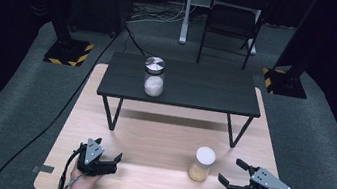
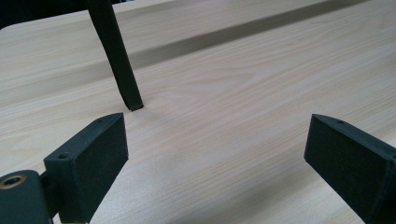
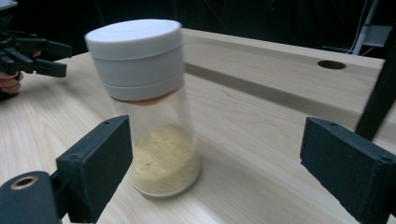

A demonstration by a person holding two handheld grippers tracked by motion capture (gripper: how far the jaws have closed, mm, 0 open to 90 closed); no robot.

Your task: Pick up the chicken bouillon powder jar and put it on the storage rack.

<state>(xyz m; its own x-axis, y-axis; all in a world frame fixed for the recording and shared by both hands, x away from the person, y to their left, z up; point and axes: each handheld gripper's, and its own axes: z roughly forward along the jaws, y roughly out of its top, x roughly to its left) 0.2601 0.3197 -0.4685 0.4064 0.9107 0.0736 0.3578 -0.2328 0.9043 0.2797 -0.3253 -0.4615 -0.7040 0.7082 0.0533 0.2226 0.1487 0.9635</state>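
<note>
A clear jar with a white lid [image 1: 202, 164] [image 3: 149, 107] holds tan powder and stands on the light wooden table [image 1: 160, 138] at the front right. My right gripper [image 1: 231, 171] [image 3: 215, 158] is open just right of it. In the right gripper view the jar stands between the jaws, close to the left one, untouched. A second jar with a metal lid [image 1: 153, 76] holds white powder and stands on the low black shelf [image 1: 198, 86]. My left gripper [image 1: 101, 152] [image 2: 219, 154] is open and empty at the front left, facing a black shelf leg [image 2: 116, 60].
The black shelf stands on thin legs [image 1: 113, 114] across the far half of the table. Behind the table are a black chair [image 1: 234, 13] and two stands with yellow-black bases [image 1: 69, 52]. A cable [image 1: 51, 122] runs over the grey carpet at left.
</note>
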